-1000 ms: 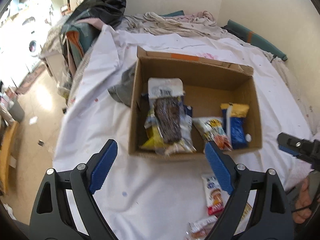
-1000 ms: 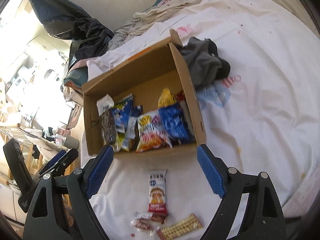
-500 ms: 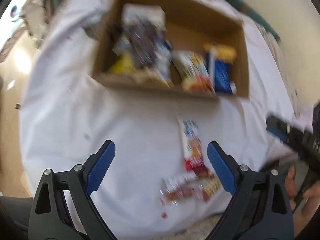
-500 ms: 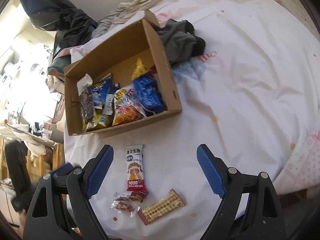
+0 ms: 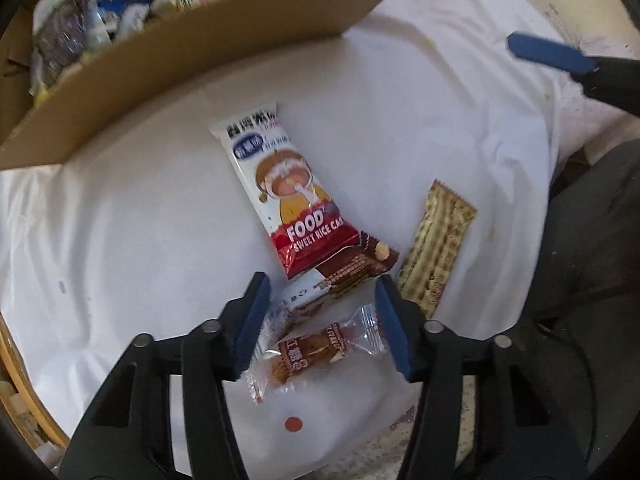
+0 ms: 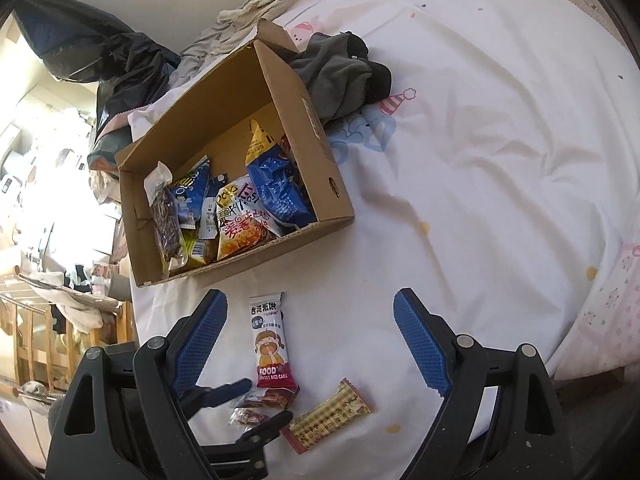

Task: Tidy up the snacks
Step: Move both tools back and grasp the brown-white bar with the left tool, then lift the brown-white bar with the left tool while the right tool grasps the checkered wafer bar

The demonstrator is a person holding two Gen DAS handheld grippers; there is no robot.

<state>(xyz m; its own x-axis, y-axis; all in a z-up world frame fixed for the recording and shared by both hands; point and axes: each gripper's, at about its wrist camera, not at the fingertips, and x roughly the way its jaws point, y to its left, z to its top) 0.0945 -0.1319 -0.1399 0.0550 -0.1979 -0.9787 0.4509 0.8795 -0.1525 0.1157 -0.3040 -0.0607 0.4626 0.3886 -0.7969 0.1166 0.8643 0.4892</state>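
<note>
Left wrist view: my left gripper (image 5: 322, 320) jaws are closing around a clear-wrapped snack (image 5: 316, 354) on the bed (image 5: 120, 220), not yet pressing it; my right gripper (image 6: 308, 344) jaws stand wide, empty.

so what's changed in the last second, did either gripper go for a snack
The left gripper swung down from over the cardboard box to the loose snacks on the sheet. Its jaws are closing around the small clear-wrapped snack, with the brown wrapper just beyond; no firm grip shows yet. The right gripper stayed wide open and empty. The rice cake packet, yellow bar and box contents lie as before.
</note>
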